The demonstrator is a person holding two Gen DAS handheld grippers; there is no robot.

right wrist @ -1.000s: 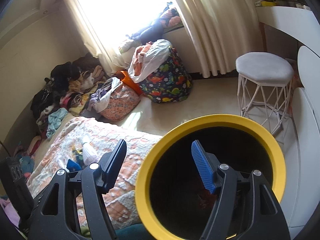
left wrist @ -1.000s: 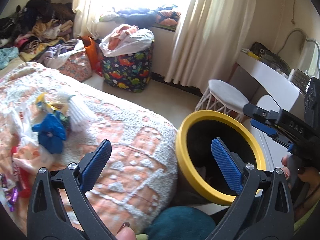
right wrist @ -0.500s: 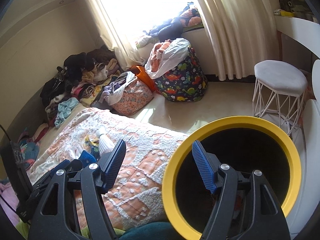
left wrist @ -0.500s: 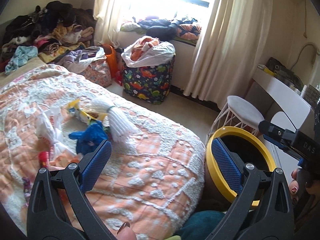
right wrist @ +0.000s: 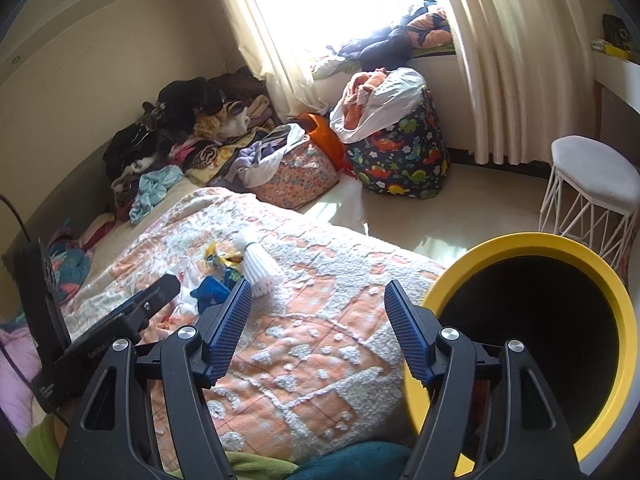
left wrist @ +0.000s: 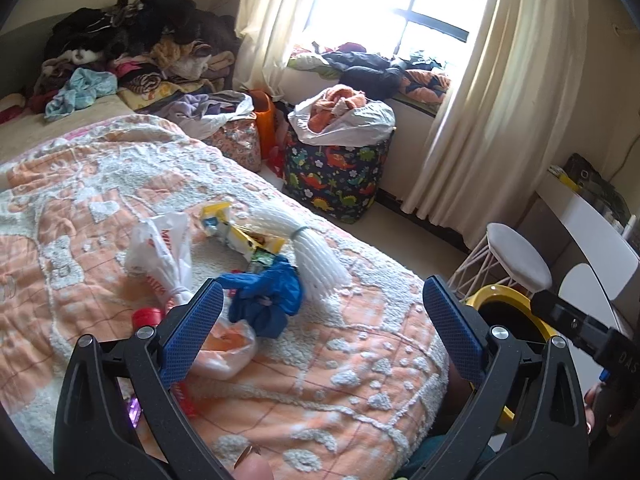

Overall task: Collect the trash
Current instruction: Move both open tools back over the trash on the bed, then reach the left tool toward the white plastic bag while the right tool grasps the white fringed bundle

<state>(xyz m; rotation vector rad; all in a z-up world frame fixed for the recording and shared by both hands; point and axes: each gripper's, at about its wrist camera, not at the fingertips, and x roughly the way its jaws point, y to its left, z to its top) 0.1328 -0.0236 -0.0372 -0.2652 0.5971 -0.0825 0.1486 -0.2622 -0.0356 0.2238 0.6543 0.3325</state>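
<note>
Bright daylight floods through the window [left wrist: 404, 12], flanked by cream curtains [left wrist: 492, 92]. Pale walls [right wrist: 80, 80] meet a light floor [right wrist: 472, 208]. The bed [left wrist: 100, 184], under an orange-and-white blanket, carries a clothes heap [left wrist: 132, 60] at its far edge. A white stool [right wrist: 592, 180] stands near a white desk [left wrist: 588, 224].

Bedroom, seemingly – bed [left wrist: 120, 184], clothes pile [left wrist: 132, 60] (curtained window [left wrist: 360, 4]).

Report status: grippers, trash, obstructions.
Left gripper open, empty, over the trash pile on the bed. Right gripper open, empty. Yellow-rimmed bin beside bed. Nothing blocking.
</note>
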